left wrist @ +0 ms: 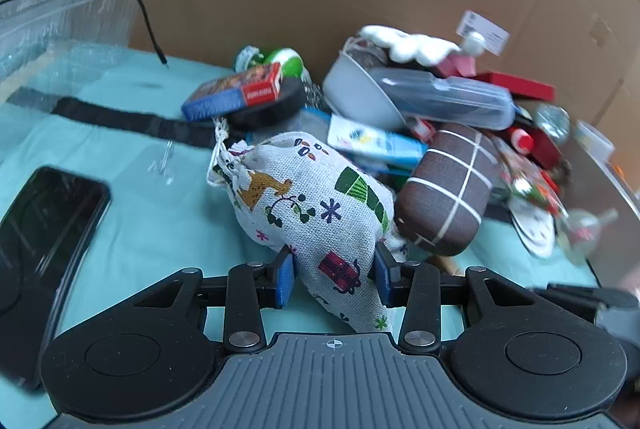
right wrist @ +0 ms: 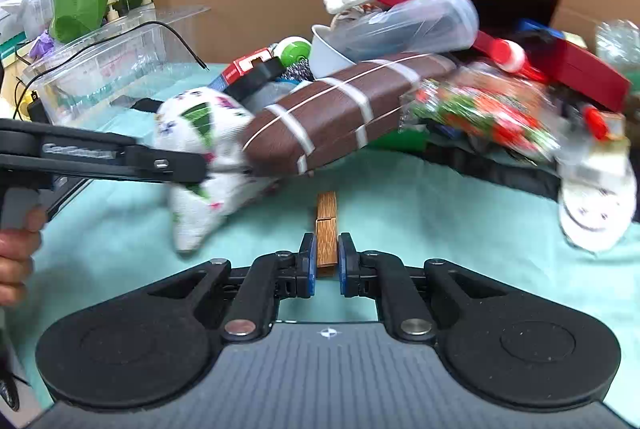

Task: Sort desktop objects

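Left wrist view: left gripper (left wrist: 333, 279) clamped on printed cloth pouch (left wrist: 316, 205) above teal cloth (left wrist: 160, 229), beside brown case (left wrist: 444, 189).
Seen only from right wrist: right gripper (right wrist: 327, 265) pinching wooden clothespin (right wrist: 327, 233). Card box (left wrist: 236, 91) lettering blurred, unreadable.

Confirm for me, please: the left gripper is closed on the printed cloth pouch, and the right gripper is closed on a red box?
Not quite. The left gripper does grip the printed cloth pouch, but the right gripper is closed on a wooden clothespin, not a red box, as the right wrist view shows.
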